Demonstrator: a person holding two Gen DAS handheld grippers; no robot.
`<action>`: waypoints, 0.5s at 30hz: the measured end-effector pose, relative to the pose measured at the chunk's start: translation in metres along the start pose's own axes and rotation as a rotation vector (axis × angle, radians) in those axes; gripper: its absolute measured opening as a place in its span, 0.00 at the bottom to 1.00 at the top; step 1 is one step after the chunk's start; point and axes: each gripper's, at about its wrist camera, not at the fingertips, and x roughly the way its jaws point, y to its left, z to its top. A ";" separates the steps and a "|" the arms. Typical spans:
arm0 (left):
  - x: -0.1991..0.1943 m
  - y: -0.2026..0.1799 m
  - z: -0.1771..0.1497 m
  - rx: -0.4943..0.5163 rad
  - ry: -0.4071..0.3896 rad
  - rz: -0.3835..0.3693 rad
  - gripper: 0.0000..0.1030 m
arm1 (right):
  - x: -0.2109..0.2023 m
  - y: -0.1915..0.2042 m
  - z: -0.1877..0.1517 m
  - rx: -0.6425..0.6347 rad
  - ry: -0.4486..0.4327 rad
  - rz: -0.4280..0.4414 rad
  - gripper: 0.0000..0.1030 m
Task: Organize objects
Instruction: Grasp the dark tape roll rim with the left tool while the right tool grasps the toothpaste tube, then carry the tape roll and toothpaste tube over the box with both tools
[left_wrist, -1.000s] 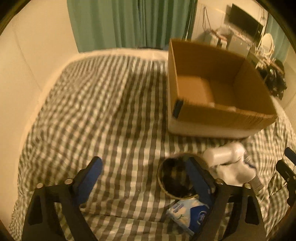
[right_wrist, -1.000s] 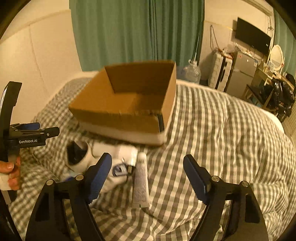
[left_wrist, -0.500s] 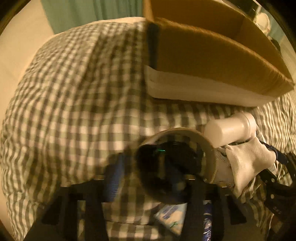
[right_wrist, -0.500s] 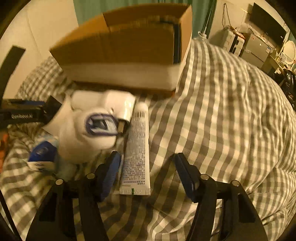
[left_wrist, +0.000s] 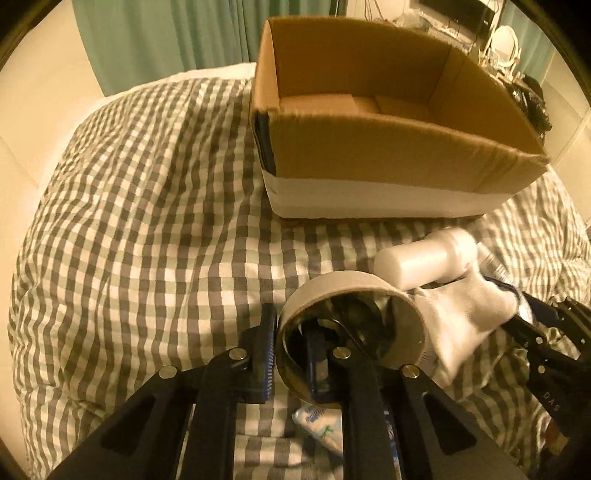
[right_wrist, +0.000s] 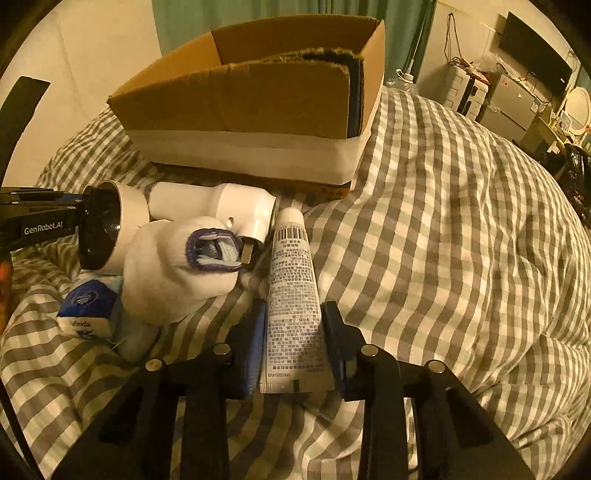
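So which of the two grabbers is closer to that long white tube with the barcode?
Right. The right gripper straddles the tube, its jaws closing on the crimped end. The left gripper is off to the side, closing on the rim of the tape roll, beyond the white sock.

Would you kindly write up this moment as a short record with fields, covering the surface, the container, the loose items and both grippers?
surface: checked bedspread
container: open cardboard box on the bedspread, upright; nothing seen on its visible floor
left gripper: jaws closing across the wall of the tape roll, one finger inside the ring
right gripper: jaws closing, toothpaste tube between them
loose items: white sock, white bottle, tissue pack, clustered in front of the box
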 end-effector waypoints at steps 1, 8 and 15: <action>-0.008 0.004 0.002 -0.003 -0.006 -0.003 0.12 | -0.003 0.000 -0.001 0.004 -0.005 0.001 0.29; -0.047 -0.005 -0.011 -0.004 -0.051 -0.017 0.11 | -0.029 0.000 -0.003 0.034 -0.041 0.017 0.29; -0.072 -0.005 -0.014 -0.016 -0.102 -0.024 0.11 | -0.056 0.001 -0.004 0.053 -0.080 0.042 0.29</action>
